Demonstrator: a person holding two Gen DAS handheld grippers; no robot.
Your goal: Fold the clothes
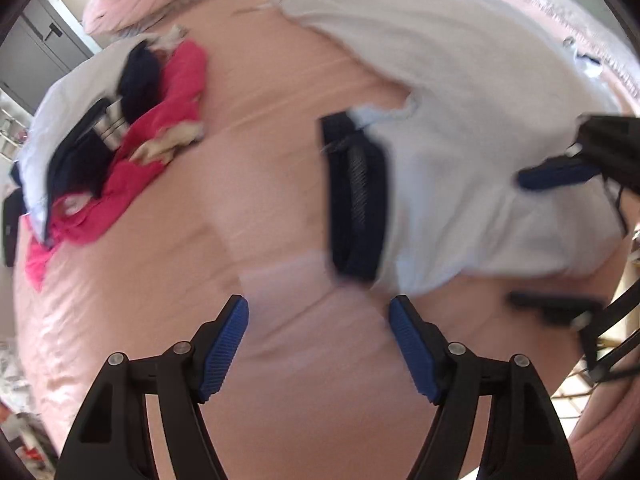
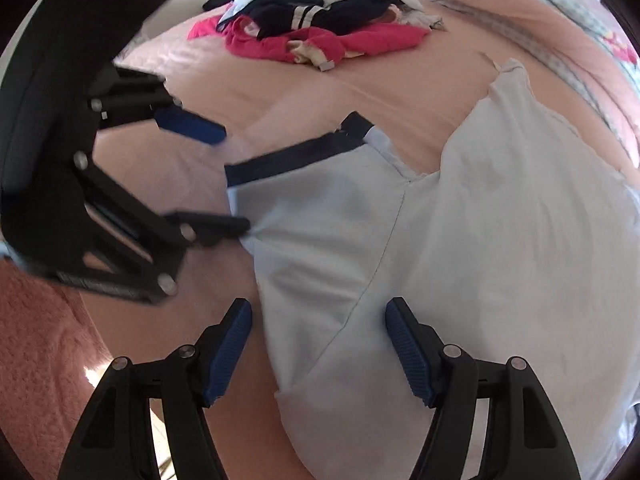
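Note:
A pale blue garment [image 1: 472, 128] with a dark navy waistband [image 1: 356, 196] lies spread on the pink bed sheet [image 1: 248, 208]. My left gripper [image 1: 318, 308] is open over bare sheet, just short of the garment's near edge, with nothing between its fingers. In the right wrist view the left gripper [image 2: 236, 180] stands open at the waistband [image 2: 288, 156] end, its lower finger at the cloth's edge. My right gripper [image 2: 319, 312] is open above the garment [image 2: 460, 260], cloth lying under the gap and the pads not pressing it. It also shows as the right gripper [image 1: 516, 240] over the garment's right side.
A pile of other clothes [image 2: 320, 36], red, navy with white stripes and white, lies further up the bed, seen also as the pile [image 1: 156, 120]. A patterned quilt [image 2: 580, 28] lies along the far side. A fuzzy pink blanket [image 2: 36, 340] marks the bed's edge. A grey cabinet [image 1: 32, 52] stands beyond.

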